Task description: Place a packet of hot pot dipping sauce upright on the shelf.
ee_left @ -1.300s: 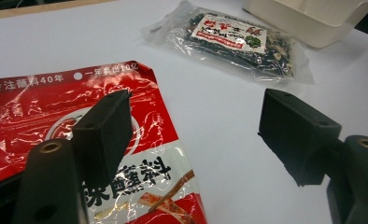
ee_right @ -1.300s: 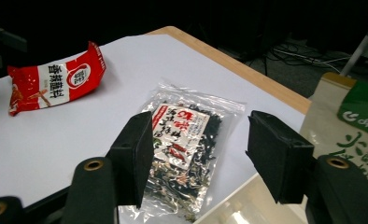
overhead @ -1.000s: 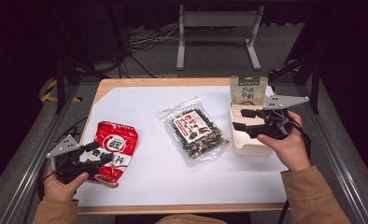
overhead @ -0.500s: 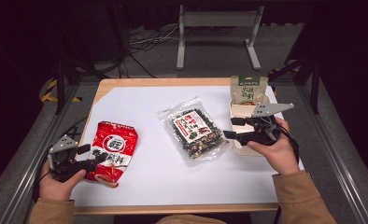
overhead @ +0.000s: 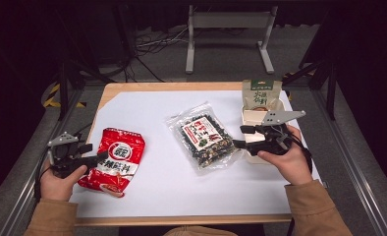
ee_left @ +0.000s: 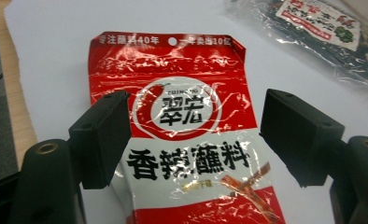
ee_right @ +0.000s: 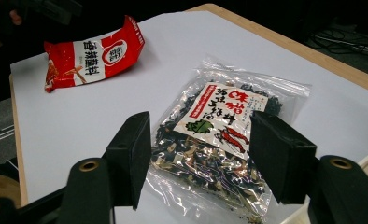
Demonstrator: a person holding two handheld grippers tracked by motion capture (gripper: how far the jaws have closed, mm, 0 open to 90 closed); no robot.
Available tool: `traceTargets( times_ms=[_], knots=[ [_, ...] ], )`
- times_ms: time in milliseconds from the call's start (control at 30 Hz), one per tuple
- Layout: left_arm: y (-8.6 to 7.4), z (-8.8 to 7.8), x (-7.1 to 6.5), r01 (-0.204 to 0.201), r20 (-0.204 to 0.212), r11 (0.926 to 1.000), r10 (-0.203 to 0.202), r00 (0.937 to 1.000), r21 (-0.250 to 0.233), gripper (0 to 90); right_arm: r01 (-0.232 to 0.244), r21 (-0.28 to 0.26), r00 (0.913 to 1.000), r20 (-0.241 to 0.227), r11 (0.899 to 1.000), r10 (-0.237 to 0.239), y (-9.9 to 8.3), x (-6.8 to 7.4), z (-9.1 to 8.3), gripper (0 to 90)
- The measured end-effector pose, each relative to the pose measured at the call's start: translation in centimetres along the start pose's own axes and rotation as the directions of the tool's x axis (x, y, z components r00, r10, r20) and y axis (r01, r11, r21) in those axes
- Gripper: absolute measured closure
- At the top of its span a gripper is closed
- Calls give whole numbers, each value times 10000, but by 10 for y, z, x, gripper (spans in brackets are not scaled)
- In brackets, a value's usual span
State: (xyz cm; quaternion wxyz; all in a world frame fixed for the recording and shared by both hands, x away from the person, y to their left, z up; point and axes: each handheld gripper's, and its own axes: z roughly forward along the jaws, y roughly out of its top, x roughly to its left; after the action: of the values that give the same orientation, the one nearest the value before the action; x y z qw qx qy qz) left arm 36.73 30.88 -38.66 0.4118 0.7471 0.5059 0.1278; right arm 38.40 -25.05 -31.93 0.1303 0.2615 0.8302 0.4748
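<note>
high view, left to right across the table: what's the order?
left gripper → red sauce packet → clear bag of dried seaweed mix → right gripper → green-topped pouch

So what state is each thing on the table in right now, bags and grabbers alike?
Red bag: sealed, lying flat.
Clear bag: sealed, lying flat.
Green pouch: upright at the back of the box.
Box: open-topped.
Left hand-held gripper: open, holding nothing, aimed at the red bag.
Right hand-held gripper: open, holding nothing, aimed at the clear bag.
</note>
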Motion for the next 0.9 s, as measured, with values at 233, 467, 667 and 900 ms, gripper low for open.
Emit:
traceTargets(
  times_ms=[233,467,667,900],
  knots=[
    [3,13,8,201,-556,9964,-155,9983,821,247,74,-17,9999,-76,10000,-74,0,2,1,385],
    [-4,21,14,406,-861,9911,-298,9958,1266,285,86,-6,9999,-91,10000,-86,-2,3,2,379],
    [-11,28,22,769,-956,9832,-616,9935,1658,317,118,18,9998,-154,9999,-118,-3,4,5,382],
    [-19,31,24,967,-957,9677,-762,9925,2327,343,-10,221,9990,-438,9998,20,-4,5,9,411]
  ],
)
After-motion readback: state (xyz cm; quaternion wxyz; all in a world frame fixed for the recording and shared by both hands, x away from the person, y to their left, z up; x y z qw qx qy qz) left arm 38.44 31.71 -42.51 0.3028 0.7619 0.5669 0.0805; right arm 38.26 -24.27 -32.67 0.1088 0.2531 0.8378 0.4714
